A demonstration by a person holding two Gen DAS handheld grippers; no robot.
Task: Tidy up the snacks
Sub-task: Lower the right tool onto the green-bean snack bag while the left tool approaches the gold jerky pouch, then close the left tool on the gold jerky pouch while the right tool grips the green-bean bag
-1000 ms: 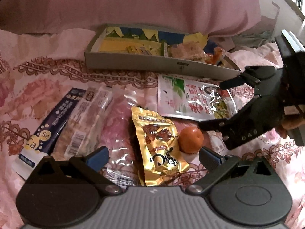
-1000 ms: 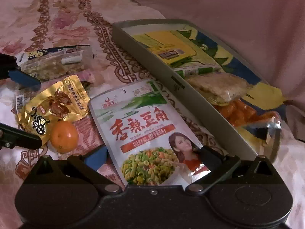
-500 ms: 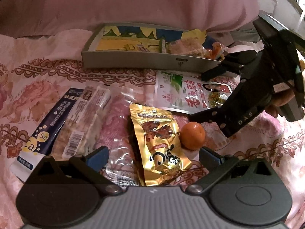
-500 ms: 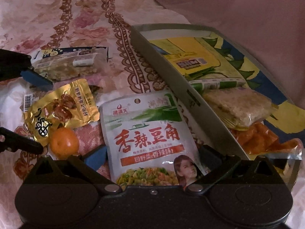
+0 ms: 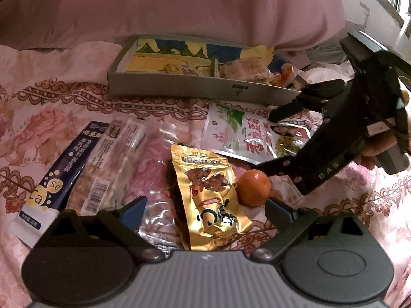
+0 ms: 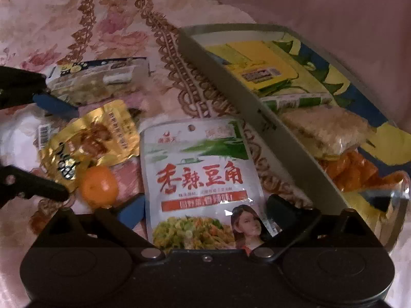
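Snacks lie on a pink floral bedspread. A white bean-snack pouch (image 6: 203, 177) with red lettering lies between my right gripper's (image 6: 205, 210) open fingers; it also shows in the left wrist view (image 5: 246, 133). My left gripper (image 5: 205, 210) is open and empty over a gold foil packet (image 5: 213, 195), which also shows in the right wrist view (image 6: 87, 141). A small orange (image 5: 253, 187) sits to its right, also in the right wrist view (image 6: 99, 186). A grey tray (image 5: 195, 88) behind holds several snacks.
A dark blue packet (image 5: 56, 174) and clear wrapped biscuits (image 5: 110, 161) lie at the left. A pink pillow (image 5: 179, 7) lies behind the tray. The tray's near wall (image 6: 257, 118) runs just right of the pouch. The right gripper (image 5: 267, 138) hovers over the pouch.
My right gripper has moved forward over the white pouch, which now lies between its fingers. The left gripper has shifted slightly and stayed open.
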